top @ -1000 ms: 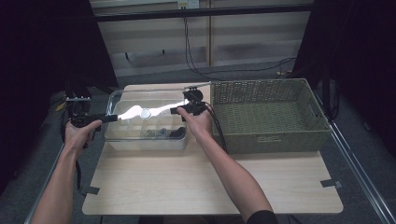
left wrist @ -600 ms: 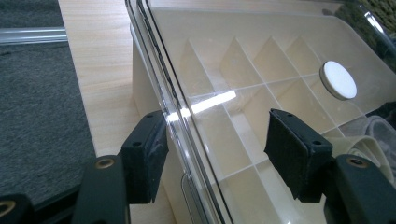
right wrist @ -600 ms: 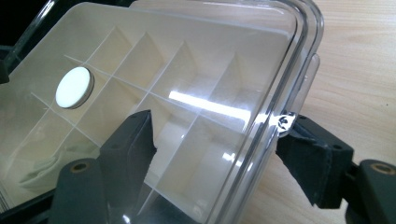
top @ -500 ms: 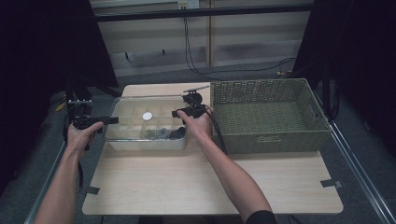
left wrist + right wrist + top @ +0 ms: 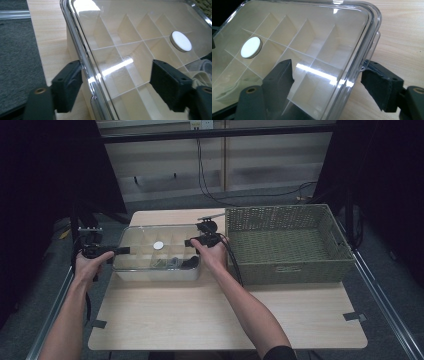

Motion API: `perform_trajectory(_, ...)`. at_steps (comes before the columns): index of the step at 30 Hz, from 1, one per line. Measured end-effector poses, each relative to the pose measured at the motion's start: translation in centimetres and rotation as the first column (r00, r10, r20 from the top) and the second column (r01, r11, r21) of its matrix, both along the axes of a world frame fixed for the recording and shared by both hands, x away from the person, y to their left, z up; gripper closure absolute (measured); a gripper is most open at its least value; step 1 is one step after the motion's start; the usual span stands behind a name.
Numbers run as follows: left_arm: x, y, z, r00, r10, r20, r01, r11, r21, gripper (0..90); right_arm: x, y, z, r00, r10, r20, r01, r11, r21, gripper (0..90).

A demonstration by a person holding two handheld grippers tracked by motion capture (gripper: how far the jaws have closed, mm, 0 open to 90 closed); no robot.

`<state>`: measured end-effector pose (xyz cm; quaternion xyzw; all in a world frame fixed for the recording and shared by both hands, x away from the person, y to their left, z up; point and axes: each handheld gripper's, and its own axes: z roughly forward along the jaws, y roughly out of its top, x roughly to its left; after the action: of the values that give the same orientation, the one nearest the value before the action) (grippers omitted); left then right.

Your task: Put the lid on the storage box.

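A clear plastic box [image 5: 150, 270] with several compartments stands on the table's left part. Its clear lid [image 5: 140, 30], with a white round knob [image 5: 158, 245] [image 5: 180, 41] [image 5: 250, 47], lies flat on it. My left gripper [image 5: 122, 251] [image 5: 117, 75] is at the lid's left end and straddles the rim, one jaw outside the box and one over the lid. My right gripper [image 5: 192, 242] [image 5: 327, 72] straddles the right end the same way. Both pairs of jaws have just been opening and stand off the rim.
A green woven basket [image 5: 295, 267] stands right of the box, close to my right hand. Dark and grey items [image 5: 172, 263] lie in the box's front compartments. Bare wooden table [image 5: 225, 315] stretches toward the person. The left table edge runs just beside the left gripper.
The lid, held up and tilted between both grippers a second ago, has come down onto the box. Both hands have stayed at its ends.
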<state>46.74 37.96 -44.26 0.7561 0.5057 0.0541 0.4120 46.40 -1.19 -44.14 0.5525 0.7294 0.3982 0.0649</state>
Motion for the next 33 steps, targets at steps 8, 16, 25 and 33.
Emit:
perform_trajectory(8,-0.4,-0.5,0.1,0.9993,0.007,0.035,-0.008,0.9993,0.036,20.1,0.0,0.0,0.1,1.0000,0.000,0.006,0.000,1.000,-0.009,21.9)
perform_trajectory(16,-0.7,-0.1,0.5,0.9988,0.025,0.042,-0.025,0.9995,0.018,14.5,0.0,-0.1,0.6,0.9991,-0.019,0.038,0.019,1.000,0.003,18.9)
perform_trajectory(25,-1.9,-0.1,0.6,0.9976,0.024,0.065,-0.029,0.9974,0.066,13.8,-0.5,-0.4,1.9,0.9971,0.000,0.076,-0.002,0.999,0.032,17.9)
perform_trajectory(33,-3.4,0.0,1.7,0.9956,0.018,0.092,-0.025,0.9967,0.078,12.9,-1.7,-0.1,2.7,0.9930,0.059,0.102,-0.064,0.997,0.047,19.8)
